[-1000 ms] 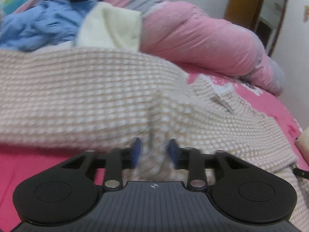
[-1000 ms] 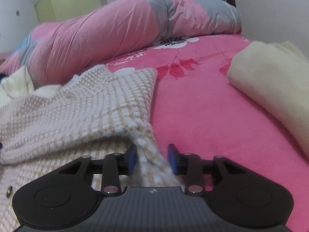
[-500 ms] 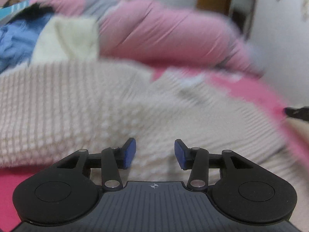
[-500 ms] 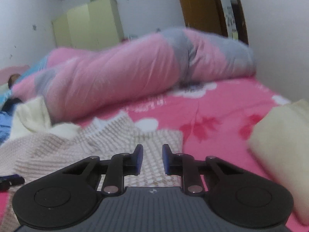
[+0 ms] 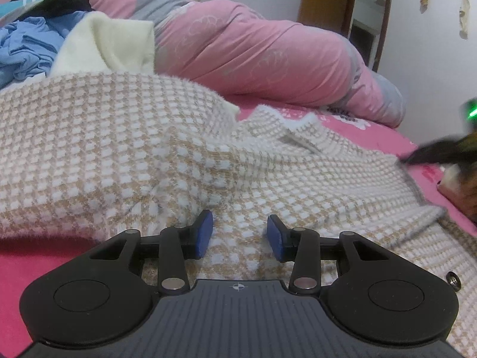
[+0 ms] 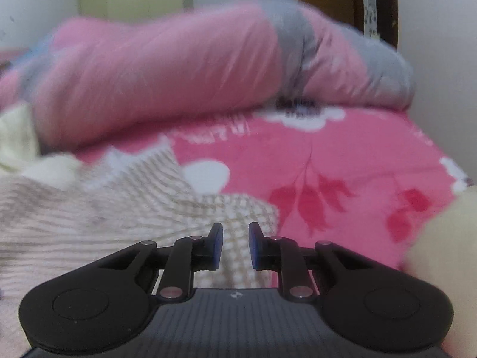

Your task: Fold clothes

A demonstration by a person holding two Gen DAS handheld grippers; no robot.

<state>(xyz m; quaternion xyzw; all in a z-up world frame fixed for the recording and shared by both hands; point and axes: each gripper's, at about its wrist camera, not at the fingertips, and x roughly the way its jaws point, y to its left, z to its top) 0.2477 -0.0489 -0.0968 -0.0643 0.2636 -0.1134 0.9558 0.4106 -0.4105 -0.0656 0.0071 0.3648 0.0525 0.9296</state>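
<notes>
A beige-and-white checked knit sweater [image 5: 149,137] lies spread and rumpled on the pink floral bed sheet [image 6: 342,155]. My left gripper [image 5: 240,235] hovers low over its middle, jaws open, cloth beneath them but nothing pinched. In the right wrist view the sweater [image 6: 89,208] fills the lower left, blurred. My right gripper [image 6: 235,246] sits above the sweater's right corner with a narrow gap between its pads and nothing in it. A dark blur with a green light, the right gripper [image 5: 432,152], shows at the sweater's far right edge.
A rolled pink and grey quilt [image 5: 253,56] runs along the back of the bed. A cream garment [image 5: 113,44], blue clothes [image 5: 26,47] and a black item [image 5: 65,0] are piled at the back left. Another cream item [image 6: 441,238] lies at the right.
The left gripper let go of the sweater fold it pinched and opened wider. The right gripper dropped the sweater corner, narrowed its jaws and swung right along the sweater's edge.
</notes>
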